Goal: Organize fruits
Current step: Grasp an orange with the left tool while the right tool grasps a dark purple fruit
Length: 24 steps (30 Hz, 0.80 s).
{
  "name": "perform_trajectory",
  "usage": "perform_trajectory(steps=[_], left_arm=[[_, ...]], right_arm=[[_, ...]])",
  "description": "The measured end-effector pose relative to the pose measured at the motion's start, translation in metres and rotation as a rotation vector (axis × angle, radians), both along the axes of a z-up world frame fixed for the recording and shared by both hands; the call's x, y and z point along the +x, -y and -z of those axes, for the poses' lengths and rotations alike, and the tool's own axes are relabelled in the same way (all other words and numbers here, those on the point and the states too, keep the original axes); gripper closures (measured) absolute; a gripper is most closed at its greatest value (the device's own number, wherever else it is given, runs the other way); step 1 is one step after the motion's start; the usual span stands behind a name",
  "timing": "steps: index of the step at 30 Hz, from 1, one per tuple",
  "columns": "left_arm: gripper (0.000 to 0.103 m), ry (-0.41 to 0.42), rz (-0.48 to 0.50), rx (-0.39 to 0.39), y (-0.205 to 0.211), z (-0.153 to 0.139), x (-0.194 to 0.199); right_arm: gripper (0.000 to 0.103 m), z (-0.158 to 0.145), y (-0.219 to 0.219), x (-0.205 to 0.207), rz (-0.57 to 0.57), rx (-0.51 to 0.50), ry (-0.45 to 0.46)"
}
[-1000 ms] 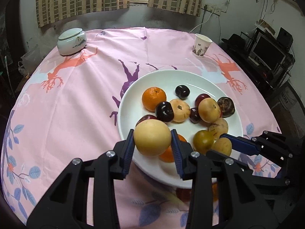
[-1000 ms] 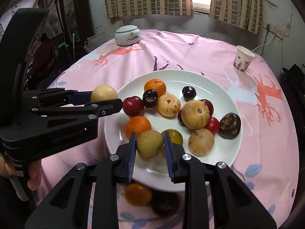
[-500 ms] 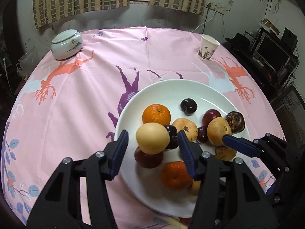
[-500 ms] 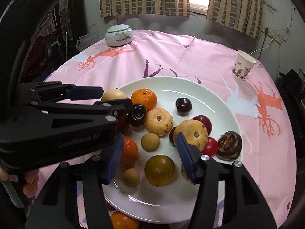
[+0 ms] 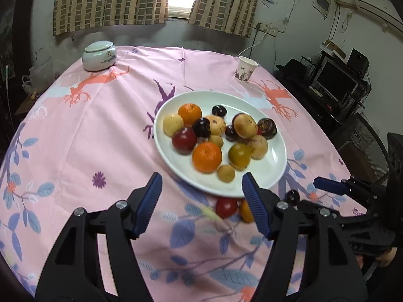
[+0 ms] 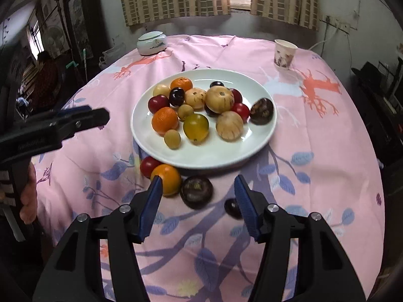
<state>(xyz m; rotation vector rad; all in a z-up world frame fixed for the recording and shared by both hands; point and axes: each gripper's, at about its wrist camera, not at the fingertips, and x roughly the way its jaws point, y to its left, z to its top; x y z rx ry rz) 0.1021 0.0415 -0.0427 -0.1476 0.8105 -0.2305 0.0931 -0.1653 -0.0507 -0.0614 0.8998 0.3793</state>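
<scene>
A white plate (image 5: 268,176) (image 6: 221,153) in the middle of the pink tablecloth holds several fruits: oranges, red and dark plums, tan and yellow ones. A round yellow fruit (image 5: 173,125) lies at its left side. Near the plate's front rim, a red fruit (image 6: 149,166), an orange (image 6: 167,178), a big dark purple fruit (image 6: 196,192) and a small dark one (image 6: 231,207) lie loose on the cloth. My left gripper (image 5: 201,177) (image 6: 83,115) hangs in front of the plate, jaws opening, nothing held. My right gripper (image 6: 197,180) (image 5: 327,186) hovers over the loose fruits, jaws opening, empty.
A lidded ceramic jar (image 5: 99,55) stands at the far left of the round table and a paper cup (image 5: 245,71) at the far right. A monitor and shelves (image 5: 335,81) are beyond the right edge. A person's hand (image 6: 27,193) holds the left gripper's handle.
The left gripper let go of the yellow fruit and the right one of a tan fruit, both onto the plate. Both jaws widened and both grippers drew back from the plate toward me.
</scene>
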Motion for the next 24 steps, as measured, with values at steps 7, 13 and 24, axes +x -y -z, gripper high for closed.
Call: perform_trajectory(steps=[7,13,24], left_arm=[[0.035,-0.056,0.024,0.007,0.012,0.027,-0.042],[0.035,-0.070,0.040,0.013,0.018,0.033,-0.050],[0.035,-0.087,0.050,0.000,0.024,0.035,-0.049]], right_arm=[[0.031,0.017,0.027,-0.025,0.085,0.043,-0.043],[0.032,0.033,0.037,-0.017,0.123,0.017,-0.080],[0.054,0.068,0.028,0.031,0.113,-0.067,-0.075]])
